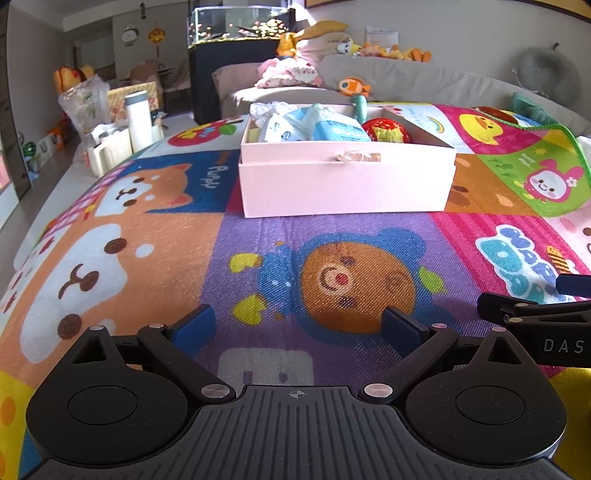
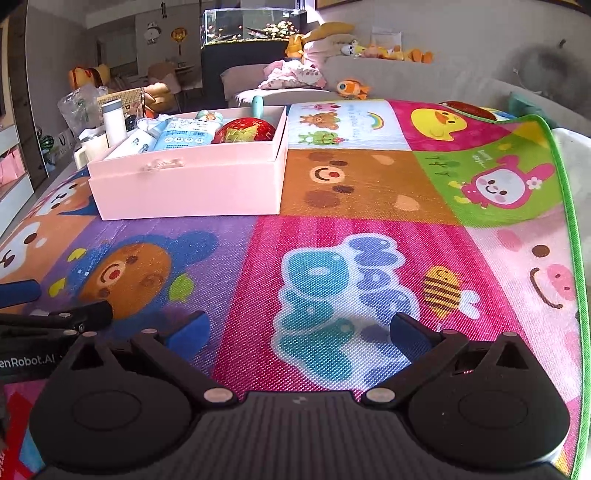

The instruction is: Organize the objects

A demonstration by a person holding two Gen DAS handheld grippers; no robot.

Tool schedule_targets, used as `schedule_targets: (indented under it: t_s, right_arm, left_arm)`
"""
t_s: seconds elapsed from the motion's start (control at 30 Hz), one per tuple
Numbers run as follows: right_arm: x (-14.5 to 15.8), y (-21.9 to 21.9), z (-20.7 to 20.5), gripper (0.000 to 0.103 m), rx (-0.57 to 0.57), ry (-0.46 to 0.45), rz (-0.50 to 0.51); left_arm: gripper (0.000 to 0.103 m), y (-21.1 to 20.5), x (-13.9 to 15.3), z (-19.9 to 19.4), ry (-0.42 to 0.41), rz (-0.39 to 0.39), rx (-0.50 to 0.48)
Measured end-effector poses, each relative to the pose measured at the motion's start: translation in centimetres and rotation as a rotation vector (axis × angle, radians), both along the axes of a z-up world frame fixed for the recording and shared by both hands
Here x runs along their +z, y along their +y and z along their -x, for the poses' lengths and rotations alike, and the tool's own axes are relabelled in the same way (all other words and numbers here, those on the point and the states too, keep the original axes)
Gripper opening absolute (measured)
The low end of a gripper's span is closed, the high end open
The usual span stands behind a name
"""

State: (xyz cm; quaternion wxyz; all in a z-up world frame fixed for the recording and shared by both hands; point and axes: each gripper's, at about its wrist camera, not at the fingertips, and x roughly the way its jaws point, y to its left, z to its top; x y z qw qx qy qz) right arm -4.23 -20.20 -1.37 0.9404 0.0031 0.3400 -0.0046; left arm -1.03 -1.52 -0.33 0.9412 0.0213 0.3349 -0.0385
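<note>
The pink box [image 1: 345,184] sits on the play mat [image 1: 258,236], holding a red ball [image 1: 386,130] and blue packets [image 1: 334,127]. It lies well ahead of the left gripper [image 1: 299,325], and ahead and leftward of the right gripper [image 2: 299,328]. Both grippers are spread wide, holding nothing.

A cartoon-printed play mat [image 1: 147,236] covers the floor; behind it stands a grey sofa [image 1: 424,79] heaped with plush toys [image 2: 391,51], a lit fish tank [image 1: 240,24] beside it, pale walls beyond
</note>
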Motion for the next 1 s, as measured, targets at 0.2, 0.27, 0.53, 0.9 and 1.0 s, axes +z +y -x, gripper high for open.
schedule_targets:
  t_s: [0.2, 0.27, 0.53, 0.9, 1.0]
  right_arm:
    - [0.0, -0.2, -0.1, 0.103, -0.001, 0.001, -0.002]
    - [0.0, 0.0, -0.1, 0.103, -0.001, 0.001, 0.001]
    - [0.0, 0.0, -0.1, 0.103, -0.001, 0.001, 0.001]
    - [0.0, -0.1, -0.1, 0.103, 0.002, 0.001, 0.005]
    - [0.0, -0.8, 0.1, 0.103, 0.013, 0.001, 0.003]
  left_arm:
    - [0.1, 0.2, 0.0, -0.1, 0.001, 0.0, -0.001]
    - [0.1, 0.3, 0.0, -0.1, 0.001, 0.002, -0.001]
    - [0.1, 0.2, 0.0, -0.1, 0.001, 0.002, -0.001]
    - [0.1, -0.2, 0.0, 0.1, 0.002, 0.005, 0.004]
    - [0.1, -0.9, 0.0, 0.6, 0.001, 0.001, 0.016]
